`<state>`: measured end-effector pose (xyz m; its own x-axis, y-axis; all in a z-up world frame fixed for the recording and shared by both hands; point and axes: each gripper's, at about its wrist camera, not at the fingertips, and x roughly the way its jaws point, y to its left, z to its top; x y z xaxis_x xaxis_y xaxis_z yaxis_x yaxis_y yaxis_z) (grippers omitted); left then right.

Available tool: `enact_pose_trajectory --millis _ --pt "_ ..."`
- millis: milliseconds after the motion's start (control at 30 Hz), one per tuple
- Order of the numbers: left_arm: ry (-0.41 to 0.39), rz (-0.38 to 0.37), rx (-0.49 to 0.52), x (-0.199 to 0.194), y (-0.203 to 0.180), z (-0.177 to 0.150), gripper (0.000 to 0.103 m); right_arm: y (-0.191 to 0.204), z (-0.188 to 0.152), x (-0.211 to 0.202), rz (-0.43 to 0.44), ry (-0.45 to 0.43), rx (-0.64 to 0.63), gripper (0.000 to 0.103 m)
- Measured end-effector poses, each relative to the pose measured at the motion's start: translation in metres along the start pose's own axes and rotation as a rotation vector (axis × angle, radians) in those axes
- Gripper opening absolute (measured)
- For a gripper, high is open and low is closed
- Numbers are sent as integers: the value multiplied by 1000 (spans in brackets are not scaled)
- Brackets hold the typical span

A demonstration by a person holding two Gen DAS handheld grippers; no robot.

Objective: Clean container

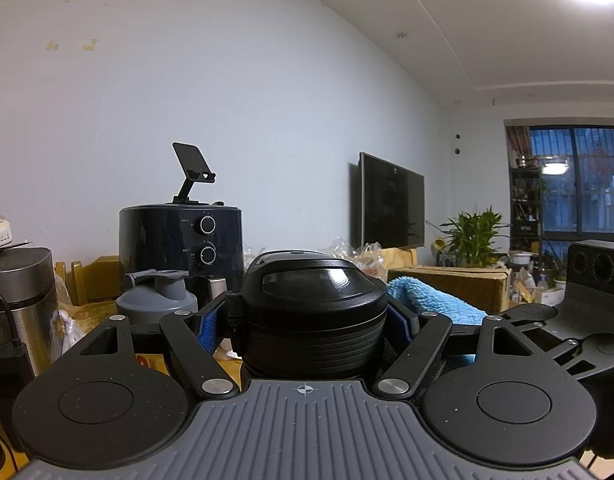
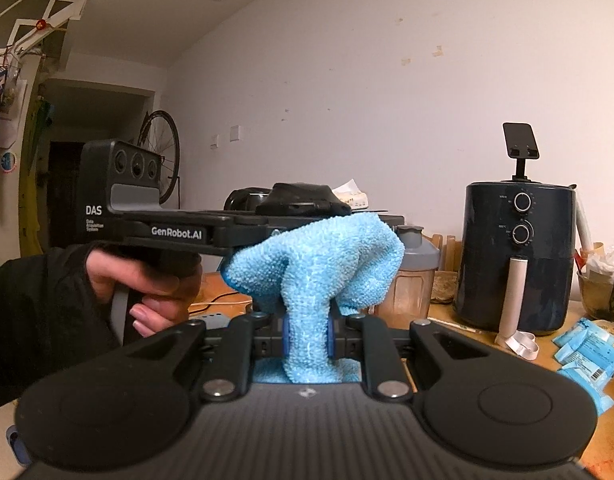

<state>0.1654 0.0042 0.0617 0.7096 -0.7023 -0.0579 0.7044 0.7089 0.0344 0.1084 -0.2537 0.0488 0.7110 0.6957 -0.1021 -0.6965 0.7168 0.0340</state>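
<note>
Left gripper (image 1: pixel 307 320) clamps the black container (image 1: pixel 313 312) by its lid, level over the table | right gripper (image 2: pixel 307 334) pinches a blue cloth (image 2: pixel 319 264), bunched just right of the container.
</note>
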Motion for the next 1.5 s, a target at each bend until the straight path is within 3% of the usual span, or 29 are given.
enact_pose_trajectory --millis 667,933,1133,1500 --pt "-4 1 -1 1 0 -2 75 -2 -14 -30 -15 15 19 11" --pt "-4 4 0 0 -1 -2 75 -4 -17 -29 -60 7 43 11" --pt "-5 6 0 -1 -1 -3 75 -8 -17 -29 -172 -1 61 11" --pt "-6 7 -1 -2 -1 -3 75 -21 -20 -29 -516 26 77 11"
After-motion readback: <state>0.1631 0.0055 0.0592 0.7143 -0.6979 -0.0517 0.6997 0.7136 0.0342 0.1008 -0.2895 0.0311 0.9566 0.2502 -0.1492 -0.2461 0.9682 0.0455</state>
